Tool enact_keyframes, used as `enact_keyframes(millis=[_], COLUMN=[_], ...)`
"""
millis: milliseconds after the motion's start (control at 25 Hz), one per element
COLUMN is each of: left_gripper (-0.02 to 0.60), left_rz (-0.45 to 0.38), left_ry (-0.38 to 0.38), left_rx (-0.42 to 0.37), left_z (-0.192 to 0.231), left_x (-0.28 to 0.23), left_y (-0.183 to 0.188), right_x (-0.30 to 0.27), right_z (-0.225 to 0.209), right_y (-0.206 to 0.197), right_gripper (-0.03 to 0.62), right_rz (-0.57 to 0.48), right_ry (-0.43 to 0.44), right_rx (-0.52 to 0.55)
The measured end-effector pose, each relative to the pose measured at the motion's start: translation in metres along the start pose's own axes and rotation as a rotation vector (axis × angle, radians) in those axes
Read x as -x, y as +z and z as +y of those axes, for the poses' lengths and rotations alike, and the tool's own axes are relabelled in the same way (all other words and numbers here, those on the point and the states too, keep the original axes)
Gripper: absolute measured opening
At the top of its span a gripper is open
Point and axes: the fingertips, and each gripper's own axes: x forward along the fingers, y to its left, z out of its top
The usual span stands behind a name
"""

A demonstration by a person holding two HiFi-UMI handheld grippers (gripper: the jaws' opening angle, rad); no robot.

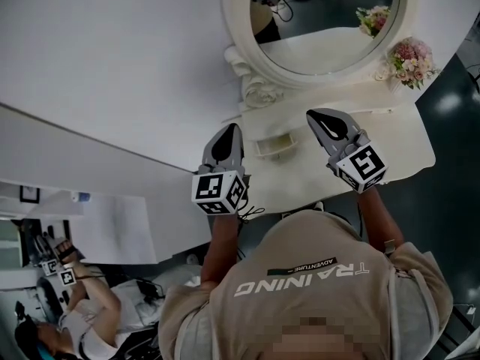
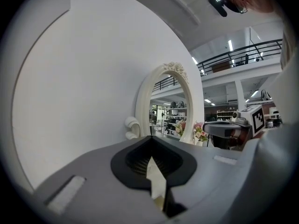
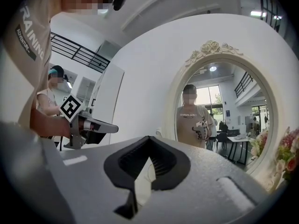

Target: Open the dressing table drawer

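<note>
Reaching for the pull with the jaws as they stand is the main hazard. The left gripper [image 1: 231,132] is pinched fully together on nothing, hovering just left of what looks like the small drawer [image 1: 274,147]. That drawer sits on the white desk [image 1: 394,145] below the oval mirror [image 1: 330,21]. A closed gripper would only shove the drawer's front rather than catch it, and a careless nudge could strike the carved mirror frame behind. The right gripper [image 1: 315,116], just right of the drawer, also has its jaws closed and empty, and a wide swing from it could topple the pink flower bouquet [image 1: 411,60] at the desk's far right. A light drawer may also jerk out if tugged hard. Counted: 2 grippers, 1 drawer that I can make out, 1 mirror, 1 bouquet, its twin being a reflection.
</note>
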Motion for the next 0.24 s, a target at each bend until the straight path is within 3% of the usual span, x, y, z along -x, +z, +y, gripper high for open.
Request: enact_keyframes(millis=[240], left_gripper=[0.018], left_rz=[0.015], left_ry=[0.004], left_rx=[0.000], left_z=[0.0033], left_x=[0.0017], left_y=[-0.0036], right_x=[-0.0075], right_z=[0.0044], right_y=[0.0015], right_gripper=[0.003], right_rz=[0.001], right_ry=[0.028], right_rx=[0.026])
